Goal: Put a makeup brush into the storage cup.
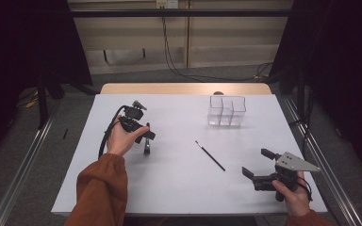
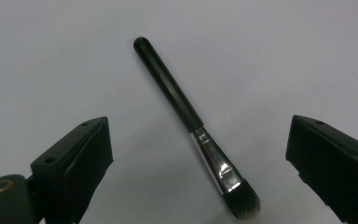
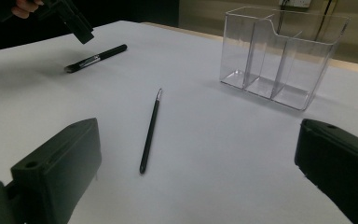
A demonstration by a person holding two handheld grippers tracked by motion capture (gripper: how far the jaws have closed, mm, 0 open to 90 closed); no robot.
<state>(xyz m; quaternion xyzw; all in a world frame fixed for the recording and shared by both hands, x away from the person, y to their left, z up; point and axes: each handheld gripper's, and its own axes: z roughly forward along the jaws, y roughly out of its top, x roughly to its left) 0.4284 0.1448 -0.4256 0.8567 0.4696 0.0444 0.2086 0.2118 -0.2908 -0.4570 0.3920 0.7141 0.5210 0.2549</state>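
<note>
Black-handled brush point(image 2: 186, 116) lies flat on the white table point(image 1: 179, 183), directly under the left gripper point(image 1: 147, 141). In the left gripper view it sits between the two jaws, which stand wide apart and clear of it on both sides: handle end toward 11 o'clock, silver ferrule and bristles toward 5 o'clock. In the high view the brush is mostly hidden by the gripper and hand at the table's 9 o'clock side.

Right gripper point(image 1: 259, 162) is held near the table's 4 o'clock corner, jaws also spread, nothing between them. It faces a thin liner point(image 3: 150, 130) lying at mid-table, silver tip away from the gripper, well apart from it.

Clear organiser point(image 1: 226, 111) with three compartments stands upright toward 1 o'clock, well apart from both grippers. Its compartments look empty in the right gripper view.
</note>
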